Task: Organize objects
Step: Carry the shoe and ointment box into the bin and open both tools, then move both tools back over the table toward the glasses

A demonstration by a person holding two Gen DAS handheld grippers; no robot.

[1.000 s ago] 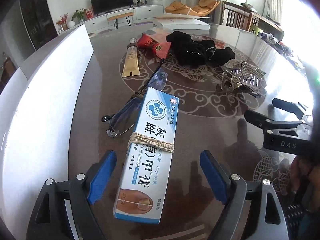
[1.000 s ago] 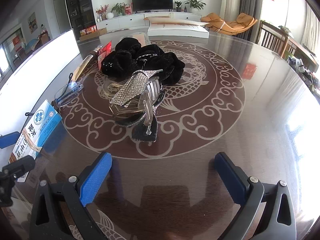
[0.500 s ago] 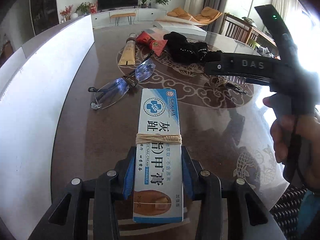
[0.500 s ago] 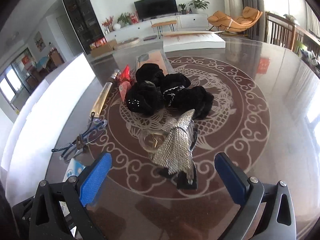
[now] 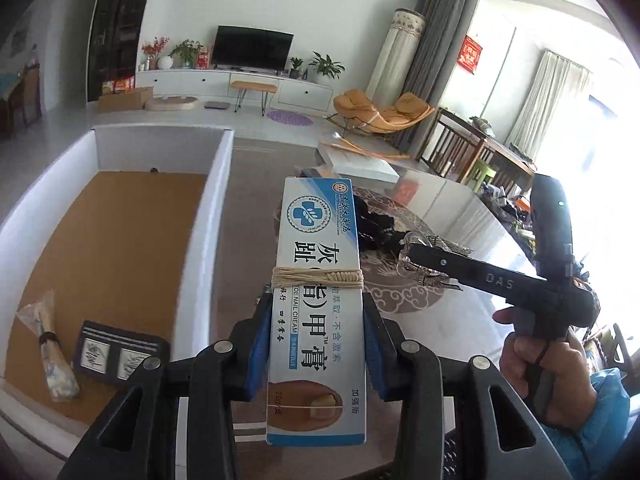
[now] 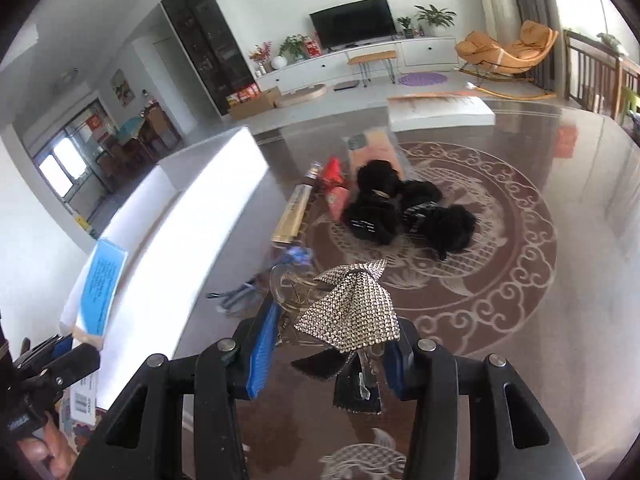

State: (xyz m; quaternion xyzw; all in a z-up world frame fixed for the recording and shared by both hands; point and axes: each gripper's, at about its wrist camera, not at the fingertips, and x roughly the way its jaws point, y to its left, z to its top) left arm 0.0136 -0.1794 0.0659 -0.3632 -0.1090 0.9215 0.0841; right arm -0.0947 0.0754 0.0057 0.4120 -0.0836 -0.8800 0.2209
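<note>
Left fingers (image 5: 256, 344) are clamped on the nail cream box (image 5: 318, 300), lifted off the desk (image 5: 248, 208), white bin (image 5: 120, 248) at 9 o'clock. Light stiff carton, we grip mid-length below its string wrap. Right gripper (image 6: 328, 354) is closing around the rhinestone sandal (image 6: 352, 312), clear of the desk. Its clear strap looks slippery and the stones fragile, so we hold by the sole.

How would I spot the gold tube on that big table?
Start at the round patterned table and find the long white box along its edge. Beside the box wall lies the gold tube: slim, flat and shiny, unlike the fluffy black items next to it.
</note>
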